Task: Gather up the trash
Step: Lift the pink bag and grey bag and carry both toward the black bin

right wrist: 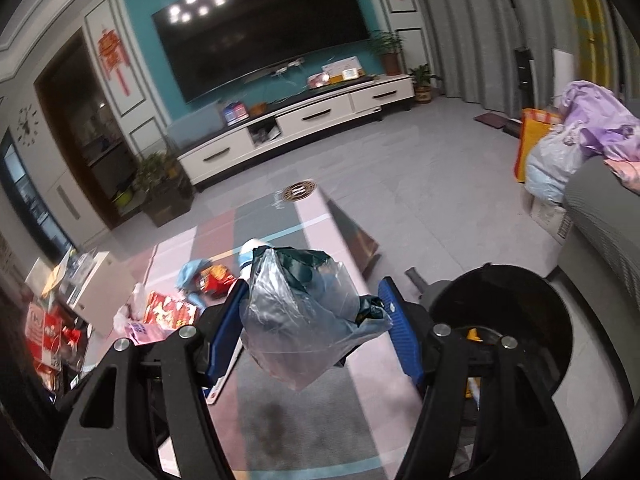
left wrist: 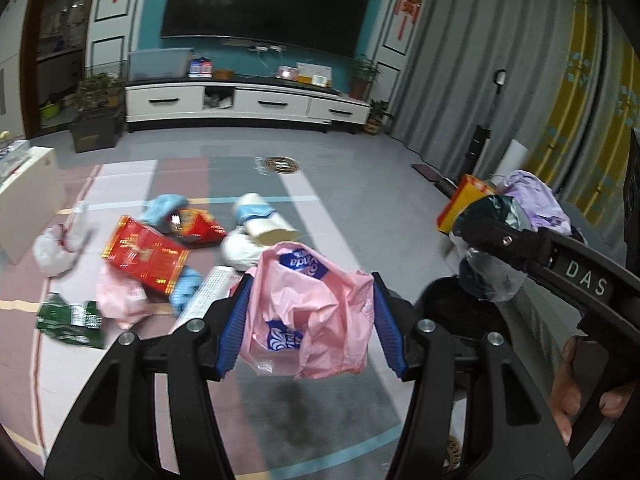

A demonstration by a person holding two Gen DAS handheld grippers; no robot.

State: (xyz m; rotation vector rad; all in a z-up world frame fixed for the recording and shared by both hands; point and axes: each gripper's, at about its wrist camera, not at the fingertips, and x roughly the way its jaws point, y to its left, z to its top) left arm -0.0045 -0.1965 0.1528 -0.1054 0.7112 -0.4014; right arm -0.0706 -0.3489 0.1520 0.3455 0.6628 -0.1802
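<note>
My left hand-held gripper (left wrist: 310, 320) grips a crumpled pink bag (left wrist: 308, 312). My right one (right wrist: 314, 328) clamps a clear bag (right wrist: 304, 324). More litter (left wrist: 148, 252) sprawls on the floor mat.

Teal wall (left wrist: 152, 20), black TV (left wrist: 264, 4), white cabinet (left wrist: 248, 100), grey curtains (left wrist: 480, 60).

A large dark flat-screen television (left wrist: 264, 4) hangs on a teal wall above a long white media cabinet (left wrist: 248, 102) with black handles. Leafy potted plants (left wrist: 98, 92) flank it. Grey pleated curtains (left wrist: 480, 60) cover what seems a window.
</note>
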